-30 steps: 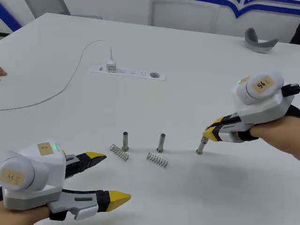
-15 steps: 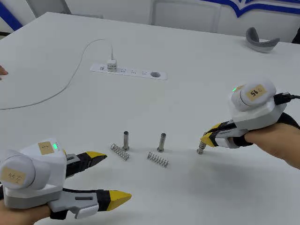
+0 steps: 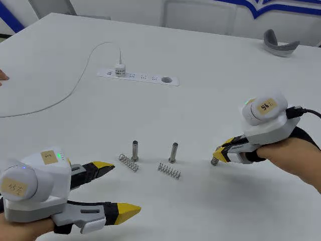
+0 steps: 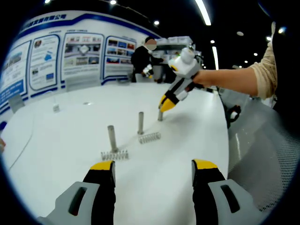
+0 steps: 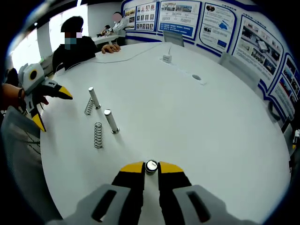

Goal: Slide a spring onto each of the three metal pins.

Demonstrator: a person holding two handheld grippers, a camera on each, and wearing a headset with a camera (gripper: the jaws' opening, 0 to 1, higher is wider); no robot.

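Note:
Three metal pins stand on the white table point(image 3: 165, 45). The left pin point(image 3: 135, 149) and middle pin point(image 3: 173, 151) are bare, each with a loose spring lying beside it point(image 3: 128, 162) point(image 3: 169, 170). My right gripper point(image 3: 218, 155) is low over the right pin point(image 5: 151, 166), jaws shut around a spring point(image 3: 214, 160) that sits on it near the table. The pin's top shows between the yellow tips. My left gripper point(image 3: 118, 188) hovers open at the near left with nothing between its jaws. In the left gripper view point(image 4: 153, 165) it faces the pins point(image 4: 111, 137) point(image 4: 140, 123).
A white power strip point(image 3: 136, 78) with a plugged charger and a cable point(image 3: 75, 85) lies farther back. A grey curved object point(image 3: 280, 44) sits at the far right. A hand point(image 3: 2, 76) rests at the left edge. People sit across the table point(image 5: 75, 47).
My right gripper has gone down along the right pin, taking the spring lower, so most of the pin is now covered. The left gripper has stayed put.

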